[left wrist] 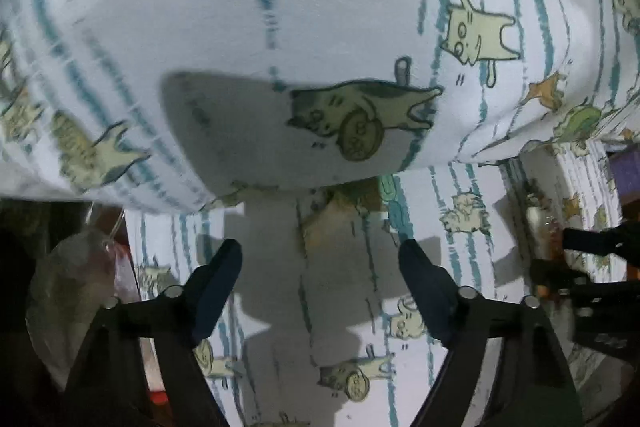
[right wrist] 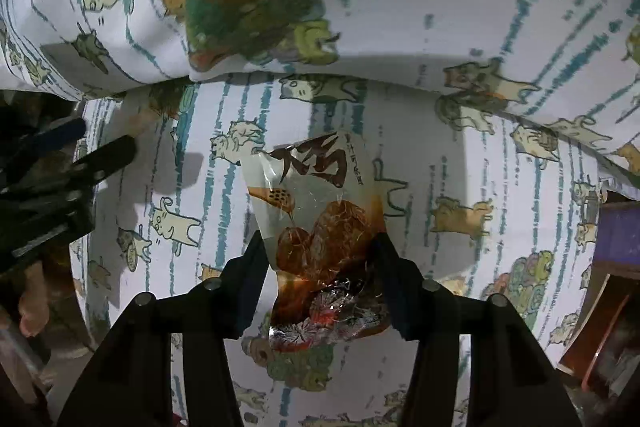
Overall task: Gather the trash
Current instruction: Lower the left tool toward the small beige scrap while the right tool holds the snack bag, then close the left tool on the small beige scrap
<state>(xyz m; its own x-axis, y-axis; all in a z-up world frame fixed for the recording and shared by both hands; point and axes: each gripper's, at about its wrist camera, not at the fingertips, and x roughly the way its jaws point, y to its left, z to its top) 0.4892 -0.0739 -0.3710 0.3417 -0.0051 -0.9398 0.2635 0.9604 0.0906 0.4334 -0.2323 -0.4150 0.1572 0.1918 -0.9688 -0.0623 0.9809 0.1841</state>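
A clear snack wrapper [right wrist: 320, 203] with brown print and dark lettering lies on the cat-patterned bedsheet [right wrist: 440, 267]. My right gripper [right wrist: 318, 241] points down over it, its two fingers pressing on the wrapper's side edges, and the foil is wrinkled between them. That gripper also shows at the right edge of the left wrist view as the right gripper [left wrist: 580, 267]. My left gripper [left wrist: 320, 251] stands open above bare sheet [left wrist: 280, 287] with nothing between its fingers. In the right wrist view the left gripper [right wrist: 80, 163] is at the left edge.
A thick fold of cat-print bedding [left wrist: 280, 27] bulges over the sheet at the top of both views. A clear plastic bag [left wrist: 72, 287] hangs at the bed's left edge. A purple box [right wrist: 620, 231] stands off the bed's right side. A hand [right wrist: 32, 307] shows at lower left.
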